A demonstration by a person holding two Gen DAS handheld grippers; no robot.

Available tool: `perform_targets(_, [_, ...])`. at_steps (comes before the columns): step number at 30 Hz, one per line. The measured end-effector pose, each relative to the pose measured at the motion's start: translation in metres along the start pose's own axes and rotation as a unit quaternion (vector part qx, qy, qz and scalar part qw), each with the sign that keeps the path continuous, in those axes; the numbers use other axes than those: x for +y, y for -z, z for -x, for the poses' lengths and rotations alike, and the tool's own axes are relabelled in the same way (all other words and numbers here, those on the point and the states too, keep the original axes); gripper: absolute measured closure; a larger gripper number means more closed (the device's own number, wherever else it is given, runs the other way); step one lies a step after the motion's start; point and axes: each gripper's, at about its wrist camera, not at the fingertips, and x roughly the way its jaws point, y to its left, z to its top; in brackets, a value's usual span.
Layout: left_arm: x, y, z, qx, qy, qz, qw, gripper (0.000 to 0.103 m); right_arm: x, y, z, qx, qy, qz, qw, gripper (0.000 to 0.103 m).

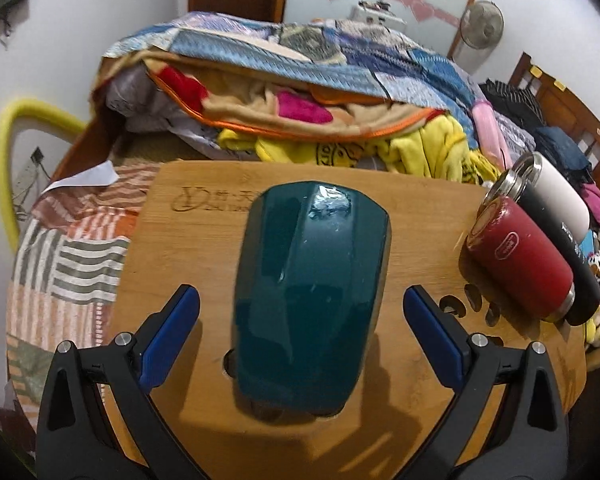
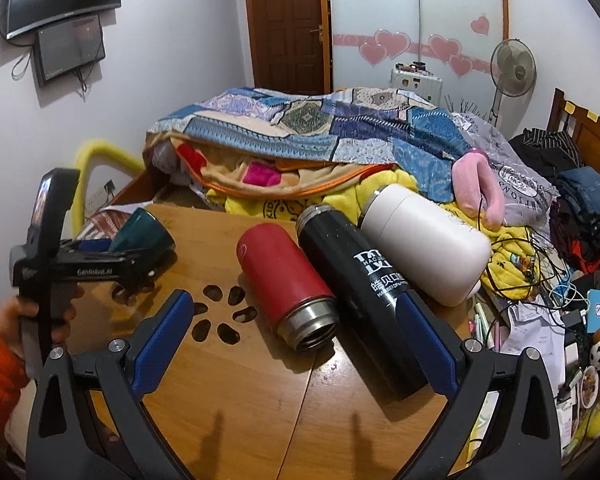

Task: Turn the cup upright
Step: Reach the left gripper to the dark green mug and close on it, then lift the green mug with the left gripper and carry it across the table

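Cup [image 1: 312, 300], teal, sits mouth-down at the frame's centre between the left gripper's [image 1: 302, 334] spread fingers [image 1: 172, 336], which flank it without touching. This looks like the approach before the grasp; next they must close on its sides, then lift and turn it. The right gripper [image 2: 296, 344], spread too, hovers over the red flask [image 2: 286, 284] on the bench [image 2: 228, 400].

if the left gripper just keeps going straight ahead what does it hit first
Most likely the teal cup: it sits centred between the open left gripper fingers, directly ahead on the wooden table. Depth is unclear.
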Motion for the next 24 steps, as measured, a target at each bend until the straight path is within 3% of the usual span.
perform_targets(6, [-0.008, -0.003, -0.012, 0.022, 0.010, -0.028, 0.9993, 0.018, 0.001, -0.001, -0.006, 0.008, 0.001, 0.000, 1.000, 0.002])
perform_targets(12, [-0.007, -0.002, -0.012, 0.013, -0.014, -0.037, 0.9991, 0.031, 0.001, 0.000, -0.006, 0.009, 0.002, 0.000, 1.000, 0.002])
perform_targets(19, [-0.007, -0.003, -0.008, 0.025, -0.018, -0.021, 0.9993, 0.032, -0.002, 0.000, 0.004, 0.003, 0.009, 0.002, 1.000, 0.002])
perform_targets(24, [-0.014, -0.002, 0.025, -0.004, -0.032, -0.026, 0.9991, 0.033, -0.006, -0.002, 0.015, -0.008, 0.013, -0.002, 1.000, 0.002])
